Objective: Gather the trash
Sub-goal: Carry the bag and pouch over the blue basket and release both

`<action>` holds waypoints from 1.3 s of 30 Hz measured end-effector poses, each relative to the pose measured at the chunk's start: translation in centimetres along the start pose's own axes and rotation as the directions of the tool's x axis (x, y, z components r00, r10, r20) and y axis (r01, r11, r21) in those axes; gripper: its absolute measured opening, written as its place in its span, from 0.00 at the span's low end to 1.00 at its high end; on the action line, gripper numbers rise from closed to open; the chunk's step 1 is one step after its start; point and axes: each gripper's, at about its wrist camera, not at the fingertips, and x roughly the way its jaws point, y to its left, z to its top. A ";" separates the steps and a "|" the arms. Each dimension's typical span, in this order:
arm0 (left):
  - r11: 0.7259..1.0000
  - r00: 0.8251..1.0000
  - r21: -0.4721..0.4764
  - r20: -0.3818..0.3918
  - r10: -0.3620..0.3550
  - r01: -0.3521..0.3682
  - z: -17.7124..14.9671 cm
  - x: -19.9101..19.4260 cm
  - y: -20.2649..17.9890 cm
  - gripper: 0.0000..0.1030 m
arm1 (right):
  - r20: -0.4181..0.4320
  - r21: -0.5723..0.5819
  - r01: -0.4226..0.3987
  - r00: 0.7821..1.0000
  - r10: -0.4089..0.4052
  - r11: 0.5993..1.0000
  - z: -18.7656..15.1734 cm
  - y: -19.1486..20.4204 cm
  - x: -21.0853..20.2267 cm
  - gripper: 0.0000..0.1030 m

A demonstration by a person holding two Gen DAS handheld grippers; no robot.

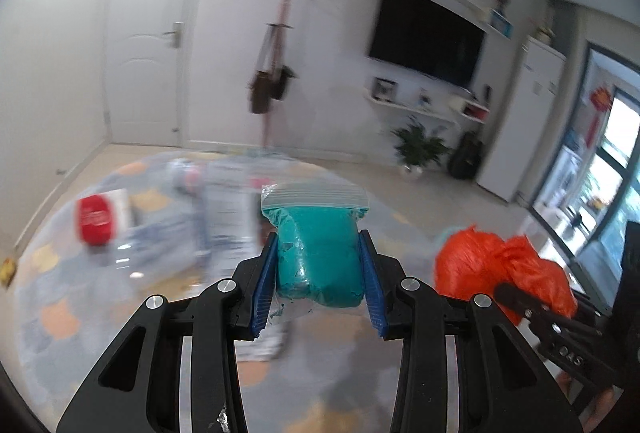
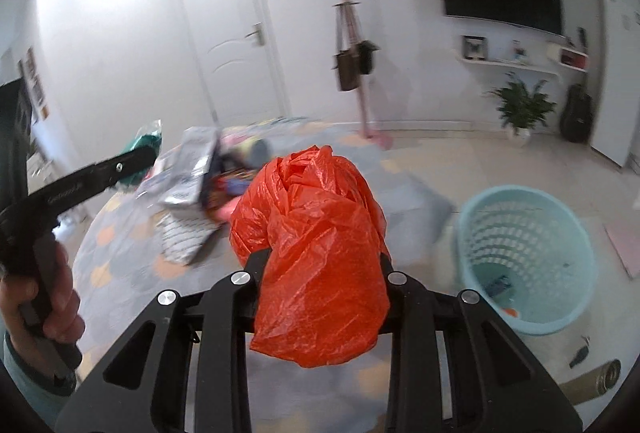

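My left gripper [image 1: 320,265] is shut on a clear zip bag of teal stuff [image 1: 318,253], held above the rug. My right gripper [image 2: 320,265] is shut on a crumpled orange plastic bag [image 2: 316,253], also held up; that bag shows at the right of the left wrist view [image 1: 492,265]. A light blue trash basket [image 2: 524,257] stands on the floor to the right of the orange bag, with a few small bits inside. More trash lies on the rug: a silver wrapper pile [image 2: 192,173] and a red can [image 1: 95,220], blurred.
A patterned rug [image 1: 60,313] covers the floor. A pink coat stand with hanging bags [image 2: 352,61] stands by the white door [image 2: 228,29]. A potted plant [image 2: 520,109] and a dark guitar case [image 2: 576,117] stand under the TV wall. A rolled mat [image 2: 592,379] lies by the basket.
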 end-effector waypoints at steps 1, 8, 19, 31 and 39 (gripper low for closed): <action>1.000 1.000 0.010 -0.011 -0.020 0.020 0.1 0.6 -1.1 0.36 | 0.006 0.015 0.013 1.000 -0.014 1.000 0.0 -1.0 -0.3 0.25; 0.988 0.988 0.080 -0.087 -0.126 0.133 0.1 5.2 -7.7 0.36 | 0.024 0.126 0.103 0.994 -0.107 0.987 -0.1 -7.5 -1.8 0.25; 0.951 0.943 0.155 -0.244 -0.225 0.267 -1.3 14.1 -16.0 0.36 | -0.061 0.302 0.286 0.958 -0.281 0.909 -1.8 -16.4 -1.0 0.25; 0.927 0.900 0.190 -0.363 -0.241 0.324 -3.1 21.7 -19.8 0.37 | -0.184 0.368 0.390 0.920 -0.345 0.844 -3.1 -20.9 2.4 0.27; 0.936 0.888 0.118 -0.374 -0.268 0.332 -3.3 23.0 -19.1 0.67 | -0.235 0.400 0.444 0.895 -0.378 0.802 -4.0 -23.0 4.4 0.58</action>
